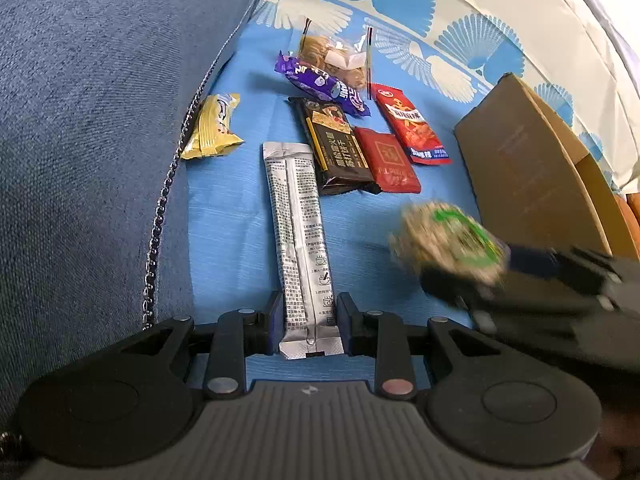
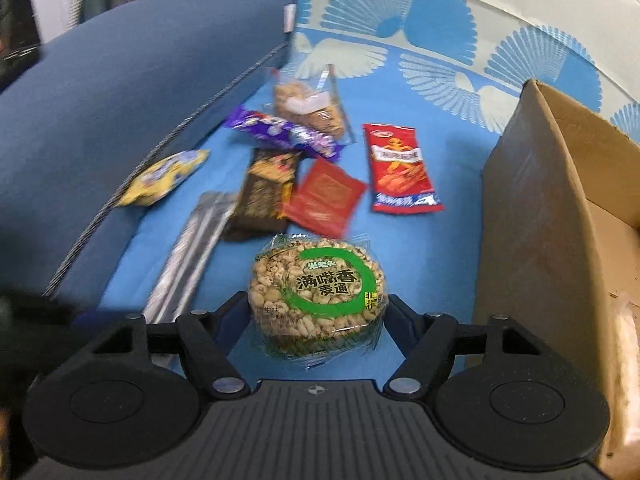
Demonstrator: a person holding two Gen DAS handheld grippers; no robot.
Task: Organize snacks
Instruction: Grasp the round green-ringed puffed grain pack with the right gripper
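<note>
On the blue cloth (image 2: 400, 240), the right gripper (image 2: 318, 312) pinches a puffed-grain cake (image 2: 318, 290) beside the cardboard box (image 2: 532, 216), evidently for boxing, while the left gripper (image 1: 308, 320) clamps a silver sachet (image 1: 302, 240).

My left gripper (image 1: 308, 326) lies low over the cloth, its fingers (image 1: 274, 320) closed on the near end of the silver sachet (image 1: 298, 232). My right gripper (image 2: 318, 312) is lifted clear, clamping the puffed cake (image 2: 318, 288) from both sides, and shows blurred at the right edge of the left view.
</note>
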